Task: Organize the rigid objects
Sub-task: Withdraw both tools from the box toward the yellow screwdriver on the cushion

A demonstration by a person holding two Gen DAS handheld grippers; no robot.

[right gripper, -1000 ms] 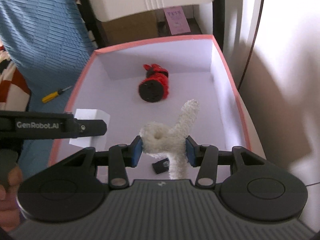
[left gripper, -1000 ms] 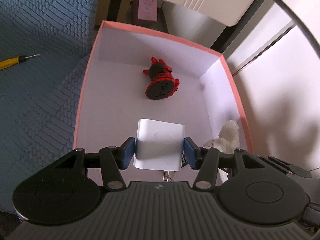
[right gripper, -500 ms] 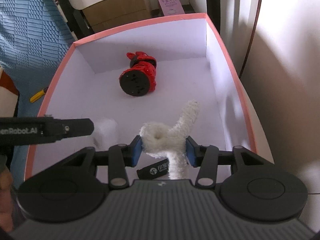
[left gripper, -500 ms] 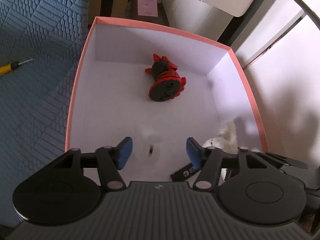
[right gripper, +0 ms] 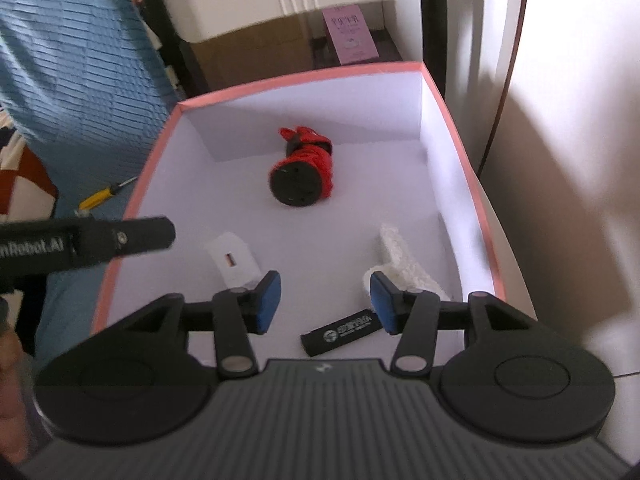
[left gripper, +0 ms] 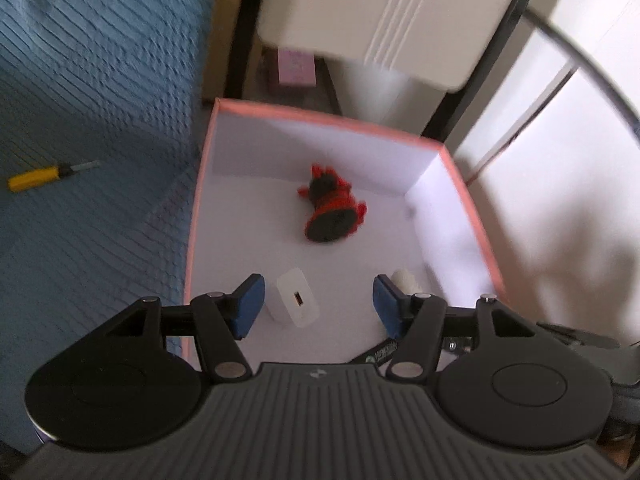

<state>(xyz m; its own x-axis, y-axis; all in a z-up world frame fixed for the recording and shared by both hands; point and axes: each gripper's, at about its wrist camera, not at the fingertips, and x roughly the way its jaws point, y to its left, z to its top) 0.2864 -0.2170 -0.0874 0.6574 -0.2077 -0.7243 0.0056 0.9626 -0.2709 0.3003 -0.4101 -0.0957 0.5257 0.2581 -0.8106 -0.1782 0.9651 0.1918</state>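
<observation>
Both grippers were held above the near end of the box [left gripper: 472,216], a white-lined carton with a pink rim. The left gripper [left gripper: 319,306] was seen with its jaws apart and nothing between them; the charger [left gripper: 298,302] lay on the box floor below, near the left wall, port side up. The right gripper [right gripper: 325,304] was likewise seen with jaws apart and empty. The plush [right gripper: 404,264], a white fuzzy piece, was found lying on the floor near the right wall, partly behind the right blue pad. A black tag [right gripper: 342,332] with white print lay flat on the floor between the charger and the plush, at the near edge. The red toy [right gripper: 304,172] was found on its side toward the far wall, well apart from the rest. A screwdriver [left gripper: 50,175] with a yellow handle lay outside the box on the blue cover [left gripper: 80,120].
</observation>
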